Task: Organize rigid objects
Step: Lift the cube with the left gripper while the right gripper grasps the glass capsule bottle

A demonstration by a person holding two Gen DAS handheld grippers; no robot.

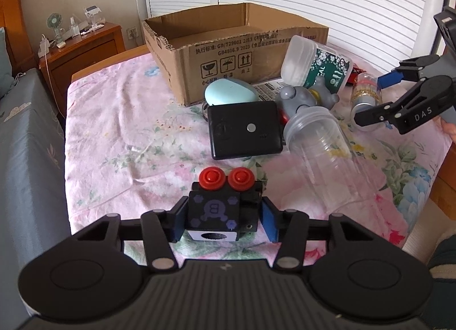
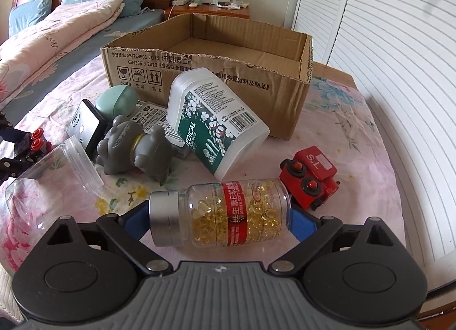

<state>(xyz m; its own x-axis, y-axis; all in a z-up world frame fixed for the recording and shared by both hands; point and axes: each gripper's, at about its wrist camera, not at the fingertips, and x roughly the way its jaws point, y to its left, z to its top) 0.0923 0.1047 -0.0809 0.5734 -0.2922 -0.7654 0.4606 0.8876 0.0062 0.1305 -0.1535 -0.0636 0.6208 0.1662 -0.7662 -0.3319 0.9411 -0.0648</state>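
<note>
The left tool point(image 1: 223, 220) is closed on a black toy train block point(image 1: 221, 207) with two red buttons on top; its blue pads point(image 1: 269, 224) press both flanks of the block, which sits low over the floral sheet point(image 1: 119, 136). The right tool point(image 2: 221, 220) stands wide, its jaws flanking a capsule bottle point(image 2: 228, 216) lying on its side, silver cap toward the left pad. Whether the pads press the bottle ends cannot be told.

Just beyond the bottle lies a red toy train point(image 2: 312, 177). A white swab container point(image 2: 216, 121) leans against the cardboard box point(image 2: 216, 53), which stands open and shows nothing inside. A grey toy figure point(image 2: 136, 149), a clear plastic jar point(image 1: 322, 156) on its side, a black flat case point(image 1: 245, 130) and a pale green egg-shaped case point(image 1: 229, 93) are grouped in front of the box.

All items rest on a worktop covered by the pink floral sheet. A bed point(image 2: 57, 33) with blue pillows, a wooden nightstand point(image 1: 82, 50) carrying a small fan, and white louvred doors point(image 1: 327, 2) surround it.

The left wrist view shows the right tool from the side, at the bottle. The right wrist view alone shows the red train in full and the box interior.
</note>
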